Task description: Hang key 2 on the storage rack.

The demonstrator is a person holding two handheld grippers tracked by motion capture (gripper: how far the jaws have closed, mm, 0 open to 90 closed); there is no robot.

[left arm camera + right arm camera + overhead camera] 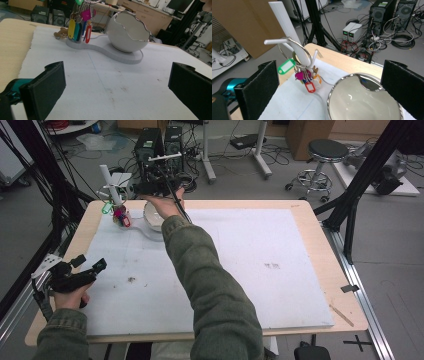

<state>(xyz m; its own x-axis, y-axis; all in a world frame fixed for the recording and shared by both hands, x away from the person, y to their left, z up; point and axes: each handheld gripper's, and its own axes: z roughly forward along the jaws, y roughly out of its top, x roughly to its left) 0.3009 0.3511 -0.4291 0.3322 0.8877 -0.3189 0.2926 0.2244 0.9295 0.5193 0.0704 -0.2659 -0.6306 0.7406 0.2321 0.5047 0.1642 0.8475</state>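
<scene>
1. Nearest the high camera: the person's green-sleeved right forearm [210,285], reaching across the white foam mat [250,270] to the far-left corner.
2. Right gripper [162,177]: jaws spread wide, nothing between them.
3. Bunch of coloured plastic key tags on a large steel ring [304,75] hangs on a peg of the white slanted stand [287,30], just beside the white egg-shaped bowl with a jagged silver rim [364,100].
4. Key relation: in the right gripper view the ring sits ahead, left of centre; bowl lower right. Right hand far nearer.
5. Left gripper [82,270]: released, empty, near-left edge, well apart.
</scene>
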